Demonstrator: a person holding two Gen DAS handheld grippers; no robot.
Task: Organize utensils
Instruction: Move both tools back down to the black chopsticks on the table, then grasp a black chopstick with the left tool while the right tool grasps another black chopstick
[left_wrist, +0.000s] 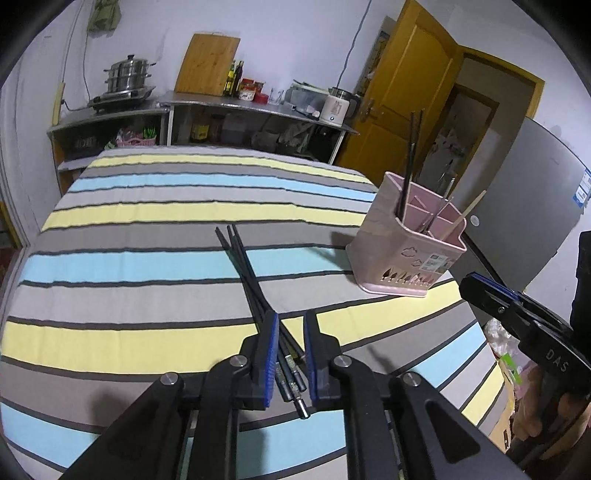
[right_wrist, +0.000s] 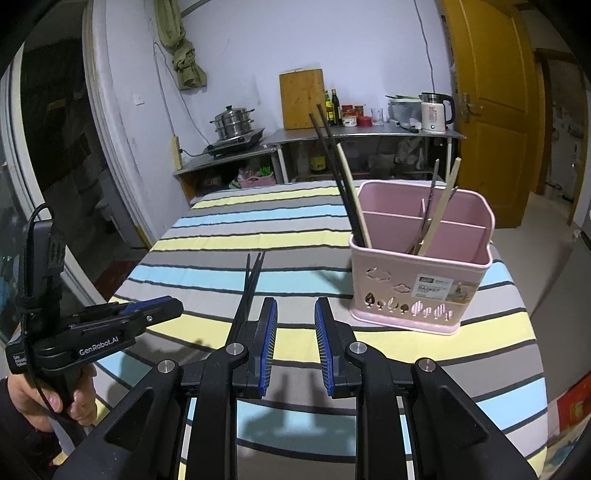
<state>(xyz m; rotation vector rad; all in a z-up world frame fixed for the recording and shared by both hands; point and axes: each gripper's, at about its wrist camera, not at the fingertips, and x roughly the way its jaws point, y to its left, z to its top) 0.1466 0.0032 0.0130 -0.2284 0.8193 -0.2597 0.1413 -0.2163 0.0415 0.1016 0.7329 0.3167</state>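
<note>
Several black chopsticks (left_wrist: 246, 264) lie in a bundle on the striped tablecloth (left_wrist: 147, 206). My left gripper (left_wrist: 290, 325) is open and straddles their near metal-tipped ends without closing on them. The bundle also shows in the right wrist view (right_wrist: 248, 286), left of my right gripper (right_wrist: 295, 314), which is open and empty above the cloth. The left gripper shows there too (right_wrist: 162, 308). A pink divided utensil basket (right_wrist: 419, 258) stands on the table's right side, holding black chopsticks, wooden chopsticks and metal utensils; it also shows in the left wrist view (left_wrist: 408, 243).
A steel counter (left_wrist: 236, 105) behind the table carries a steamer pot (left_wrist: 127, 75), a cutting board (left_wrist: 207, 64), bottles, jars and a kettle (right_wrist: 436, 112). A yellow door (right_wrist: 491, 107) is at the right. A grey fridge (left_wrist: 524, 218) stands beyond the basket.
</note>
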